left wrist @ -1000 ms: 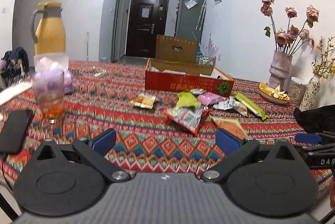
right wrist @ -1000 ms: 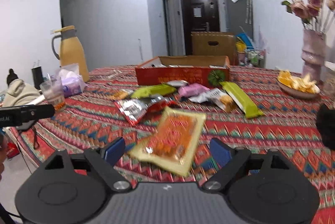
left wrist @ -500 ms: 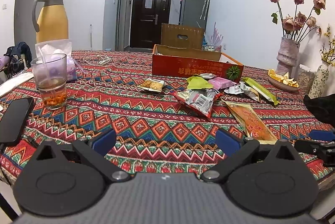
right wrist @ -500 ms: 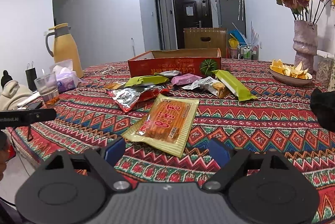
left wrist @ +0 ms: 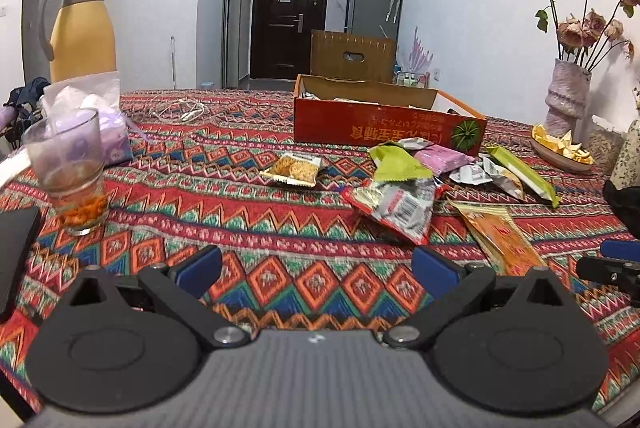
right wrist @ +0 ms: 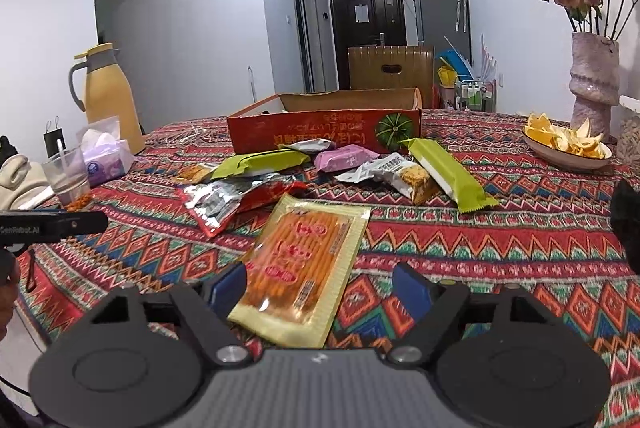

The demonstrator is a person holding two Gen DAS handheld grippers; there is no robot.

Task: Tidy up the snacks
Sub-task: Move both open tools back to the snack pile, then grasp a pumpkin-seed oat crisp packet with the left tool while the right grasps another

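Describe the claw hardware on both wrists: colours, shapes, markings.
Left claw and right claw look identical: matte black bodies, two round disc housings, angled black link arms with silver pivot screws, blue fingertip pads, a ribbed grey centre plate with a small white logo. No cables or sleeves are visible.

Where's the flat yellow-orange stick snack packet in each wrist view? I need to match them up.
Left wrist: yellow-orange packet lies lower right on the cloth, right of the open left gripper.
Right wrist: same packet lies centre-bottom, between the open right gripper's fingers.
Shared landmark: the red cardboard box behind the snacks.
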